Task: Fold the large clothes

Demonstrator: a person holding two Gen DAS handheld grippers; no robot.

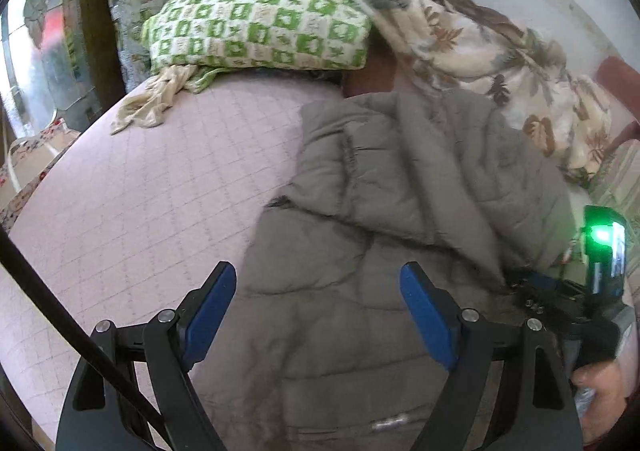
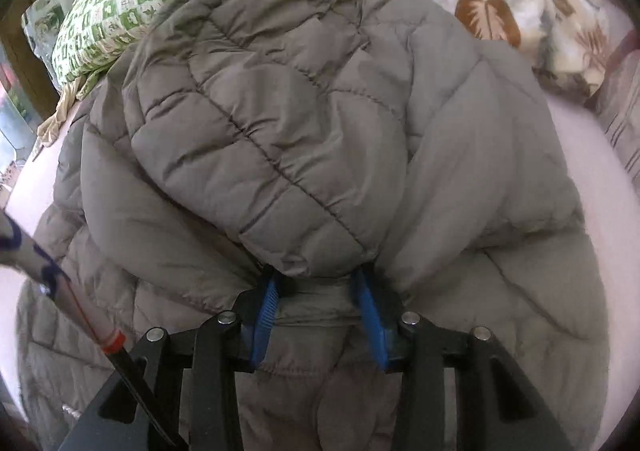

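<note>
puffy grey quilted jacket [image 2: 280, 131] on my pink quilted bed [image 1: 140, 211].
my right gripper [image 2: 318, 291] pinches its padded fold; my left gripper [image 1: 318, 291] hangs spread, green checked pillow [image 1: 256, 23] at eleven o'clock.

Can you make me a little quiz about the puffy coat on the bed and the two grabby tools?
1. True or false: the left tool is pinching the grey quilted puffer jacket.
2. Which tool has jacket fabric between its blue fingers: A) left, B) right?
3. Fill in: the green and white checked pillow lies on the ______ quilted bedspread.

Key
1. False: its fingers are spread wide with nothing between them.
2. B: a folded-over part of the jacket is bunched between its fingers.
3. Pink.
</note>
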